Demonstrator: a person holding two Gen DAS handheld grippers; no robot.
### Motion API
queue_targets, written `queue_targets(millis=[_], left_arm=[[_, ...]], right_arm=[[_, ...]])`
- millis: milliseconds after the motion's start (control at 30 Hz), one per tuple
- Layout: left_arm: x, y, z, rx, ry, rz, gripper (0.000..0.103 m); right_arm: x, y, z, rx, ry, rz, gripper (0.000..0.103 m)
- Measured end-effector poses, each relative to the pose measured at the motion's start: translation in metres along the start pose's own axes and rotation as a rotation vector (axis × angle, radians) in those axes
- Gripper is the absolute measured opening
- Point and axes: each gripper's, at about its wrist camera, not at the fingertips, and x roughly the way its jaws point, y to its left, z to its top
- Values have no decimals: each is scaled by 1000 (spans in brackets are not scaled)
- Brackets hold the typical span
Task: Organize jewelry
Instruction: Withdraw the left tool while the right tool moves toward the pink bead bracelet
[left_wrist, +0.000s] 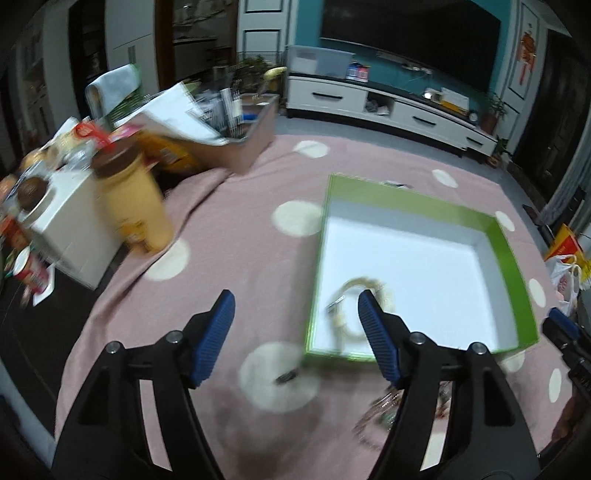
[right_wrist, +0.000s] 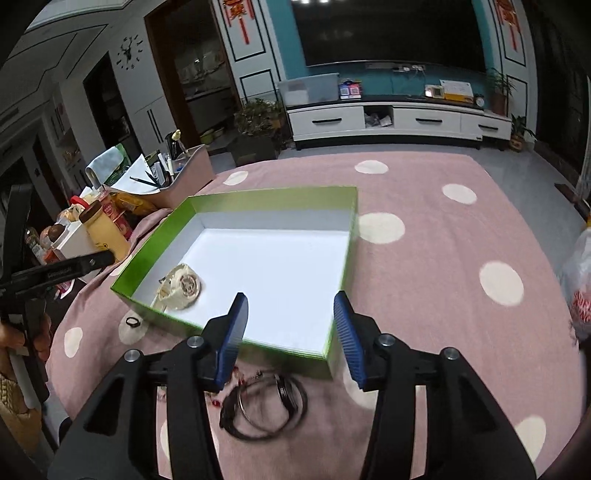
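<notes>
Green box (right_wrist: 266, 201) holds the watch (right_wrist: 181, 286); both my claws hang released.
Next my right claw (right_wrist: 290, 334) must drop onto the bangles (right_wrist: 266, 410); left claw (left_wrist: 295, 336) is empty.

A pink dotted blanket (right_wrist: 443, 258) carries a green box (right_wrist: 258, 201) centrally, dark rings (right_wrist: 266, 406) near, a small ring (right_wrist: 132, 322) left.
</notes>
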Motion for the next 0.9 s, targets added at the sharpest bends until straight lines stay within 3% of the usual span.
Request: queue_targets(millis=[367, 900], left_arm=[[-17, 50, -54, -99, 60, 44, 71], [-20, 31, -105, -28, 127, -12, 73]], right_arm=[[-29, 7, -29, 9, 21, 21, 49], [-25, 55, -73, -69, 145, 141, 49]])
